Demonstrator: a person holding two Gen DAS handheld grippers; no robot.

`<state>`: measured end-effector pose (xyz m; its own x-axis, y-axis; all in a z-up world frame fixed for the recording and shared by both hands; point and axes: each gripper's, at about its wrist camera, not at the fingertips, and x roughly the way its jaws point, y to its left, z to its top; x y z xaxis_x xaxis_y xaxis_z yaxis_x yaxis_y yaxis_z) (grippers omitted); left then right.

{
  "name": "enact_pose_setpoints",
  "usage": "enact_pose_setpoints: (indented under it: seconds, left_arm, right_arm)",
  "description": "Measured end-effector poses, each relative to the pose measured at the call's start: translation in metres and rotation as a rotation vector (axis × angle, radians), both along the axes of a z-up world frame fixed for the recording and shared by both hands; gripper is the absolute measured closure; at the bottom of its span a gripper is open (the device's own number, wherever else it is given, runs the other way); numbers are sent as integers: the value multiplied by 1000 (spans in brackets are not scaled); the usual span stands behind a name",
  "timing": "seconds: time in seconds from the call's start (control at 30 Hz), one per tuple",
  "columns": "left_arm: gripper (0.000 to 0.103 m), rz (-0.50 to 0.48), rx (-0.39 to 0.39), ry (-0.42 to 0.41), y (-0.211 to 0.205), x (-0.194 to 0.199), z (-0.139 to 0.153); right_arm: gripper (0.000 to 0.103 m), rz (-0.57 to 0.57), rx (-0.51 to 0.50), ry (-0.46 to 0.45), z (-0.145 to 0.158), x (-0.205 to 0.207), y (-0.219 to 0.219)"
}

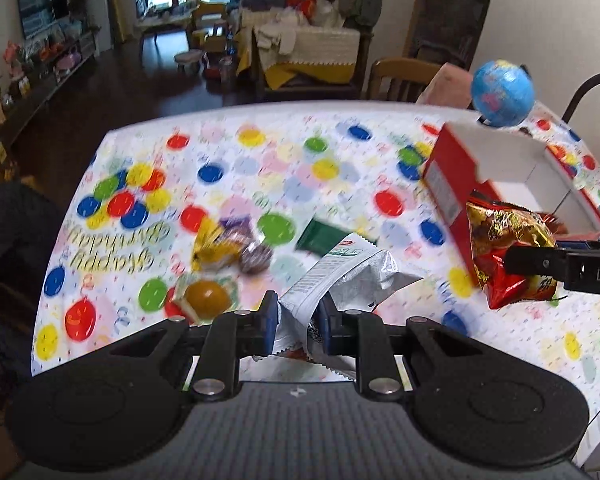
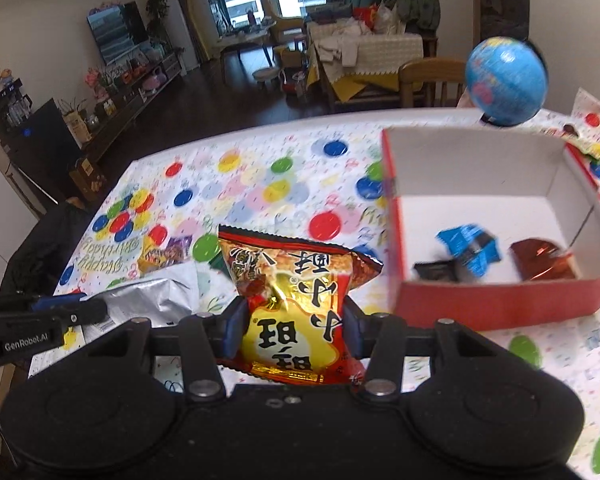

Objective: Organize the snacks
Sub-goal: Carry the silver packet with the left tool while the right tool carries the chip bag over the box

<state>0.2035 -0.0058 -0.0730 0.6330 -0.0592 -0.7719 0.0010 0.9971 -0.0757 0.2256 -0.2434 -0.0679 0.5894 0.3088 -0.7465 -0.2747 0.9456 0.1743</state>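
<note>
Left gripper (image 1: 296, 320) clenched on a crinkled silver foil snack packet (image 1: 340, 276), held above the table's (image 1: 260, 160) near edge. Right gripper (image 2: 292, 328) grasping a red-and-gold foil snack bag (image 2: 296, 300), just beside the red cardboard box (image 2: 500, 304) near the table's right edge. Box contains a blue wrapper (image 2: 468, 248).

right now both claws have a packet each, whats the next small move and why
Probably carry the right claw a little further right, over the open red box, then let go. It is shut on the red and gold snack bag, held beside the box's left wall, and the box already holds a few wrapped snacks with bare floor left. The left claw, shut on the silver packet, can follow.
</note>
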Motion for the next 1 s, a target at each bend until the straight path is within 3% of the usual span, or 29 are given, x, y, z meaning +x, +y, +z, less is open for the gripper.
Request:
enact_pose_setpoints:
  seconds: [0.53, 1.0]
  left_arm:
    - [83, -119, 16, -127, -100, 35, 53]
    - [83, -174, 55, -149, -182, 89, 54]
  right_arm:
    - [56, -98, -17, -112, 41, 19, -92]
    - [56, -174, -49, -131, 39, 52, -172]
